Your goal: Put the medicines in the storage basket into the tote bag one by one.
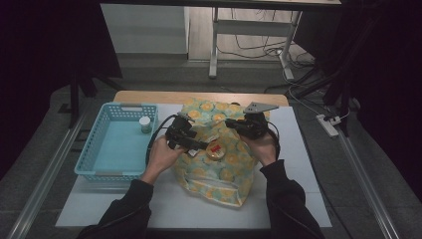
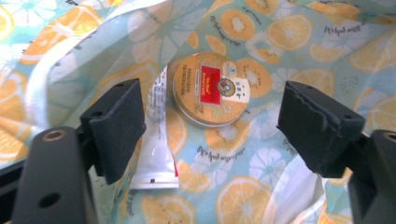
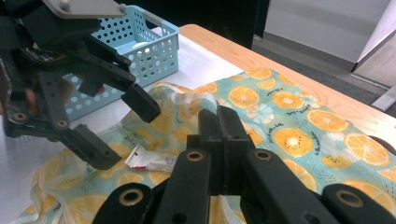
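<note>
The left gripper [image 1: 199, 145] hangs over the orange-slice printed bag [image 1: 219, 177] with its jaws spread wide and nothing between the pads; below the gap lie one round tin [image 2: 211, 88] with a red label and one white tube [image 2: 156, 154], touching each other on the fabric. The right gripper [image 3: 219, 122] has its jaws pressed together at the bag's far right part; whether they pinch the fabric cannot be told.

The bag covers the middle of the white mat [image 1: 298, 164], its far edge reaching close to the bare wooden strip of the counter [image 1: 149, 96]. Open mat lies to the right of the bag and along the near edge. One blue perforated basket [image 1: 89, 154] stands just left of the bag, holding one small green-capped jar [image 1: 145, 124] near its far right corner.
</note>
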Available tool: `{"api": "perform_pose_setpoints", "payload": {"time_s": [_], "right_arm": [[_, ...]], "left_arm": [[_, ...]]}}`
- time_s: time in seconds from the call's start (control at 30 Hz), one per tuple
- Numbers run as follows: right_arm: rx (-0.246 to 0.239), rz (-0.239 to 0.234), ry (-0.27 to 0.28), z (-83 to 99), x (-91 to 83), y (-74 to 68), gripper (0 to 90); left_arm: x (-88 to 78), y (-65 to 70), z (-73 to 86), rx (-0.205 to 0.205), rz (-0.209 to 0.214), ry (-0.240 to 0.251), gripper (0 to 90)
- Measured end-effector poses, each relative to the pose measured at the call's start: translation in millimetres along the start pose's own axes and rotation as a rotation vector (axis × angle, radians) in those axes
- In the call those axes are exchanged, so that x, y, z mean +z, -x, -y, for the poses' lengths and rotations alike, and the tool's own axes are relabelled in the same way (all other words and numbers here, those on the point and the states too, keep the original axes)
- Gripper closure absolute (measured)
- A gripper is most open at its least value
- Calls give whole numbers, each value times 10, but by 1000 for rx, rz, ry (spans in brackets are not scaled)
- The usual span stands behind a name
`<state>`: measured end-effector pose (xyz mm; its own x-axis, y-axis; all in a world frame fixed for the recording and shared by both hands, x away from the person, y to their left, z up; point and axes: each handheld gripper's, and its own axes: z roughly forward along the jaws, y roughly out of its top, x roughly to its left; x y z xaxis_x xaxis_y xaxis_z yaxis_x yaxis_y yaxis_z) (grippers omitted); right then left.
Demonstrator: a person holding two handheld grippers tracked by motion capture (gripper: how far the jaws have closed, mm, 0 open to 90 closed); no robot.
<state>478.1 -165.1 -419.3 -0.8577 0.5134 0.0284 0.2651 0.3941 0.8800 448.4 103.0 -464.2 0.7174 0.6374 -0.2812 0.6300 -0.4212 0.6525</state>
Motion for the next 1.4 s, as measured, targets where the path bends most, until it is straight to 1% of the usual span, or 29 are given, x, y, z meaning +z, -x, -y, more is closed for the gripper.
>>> {"api": "perform_pose_setpoints", "payload": {"time_s": [0.1, 0.23, 0.3, 0.5, 0.6, 0.63, 0.73, 0.83, 1.0, 1.17, 1.27, 1.33, 1.4], "right_arm": [[0, 0, 1, -2, -2, -2, 900], [2, 0, 0, 1, 4, -3, 900], [0, 3, -4, 2, 7, -7, 900], [-1, 3, 0, -1, -2, -3, 900], [0, 3, 1, -1, -4, -4, 900], [-2, 3, 1, -2, -3, -4, 900], [-5, 3, 0, -2, 1, -8, 900], [-5, 3, -2, 0, 3, -8, 900], [-6, 5, -1, -1, 0, -9, 900], [-5, 6, 0, -2, -2, -8, 900], [-4, 7, 0, -2, -3, -8, 900], [-4, 6, 0, -1, -2, -7, 900], [-4, 7, 0, -1, -2, -6, 900]], "left_arm": [[-54, 6, 19, 4, 11, 12, 185], [-135, -1, 44, 21, 21, 28, 114], [-177, -2, 56, 28, 19, 36, 82], [-300, -28, 98, 63, -10, 39, 37], [-374, -52, 123, 85, -44, 41, 20], [-401, -65, 133, 86, -52, 47, 16], [-485, -116, 162, 78, -62, 67, 4], [-565, -162, 202, 79, -92, 100, 0], [-690, -277, 272, 35, -113, 120, 0], [-801, -406, 349, 17, -153, 121, 4], [-860, -483, 393, 3, -187, 117, 8], [-895, -533, 423, -19, -206, 113, 9], [-930, -581, 453, -29, -226, 111, 9]]}}
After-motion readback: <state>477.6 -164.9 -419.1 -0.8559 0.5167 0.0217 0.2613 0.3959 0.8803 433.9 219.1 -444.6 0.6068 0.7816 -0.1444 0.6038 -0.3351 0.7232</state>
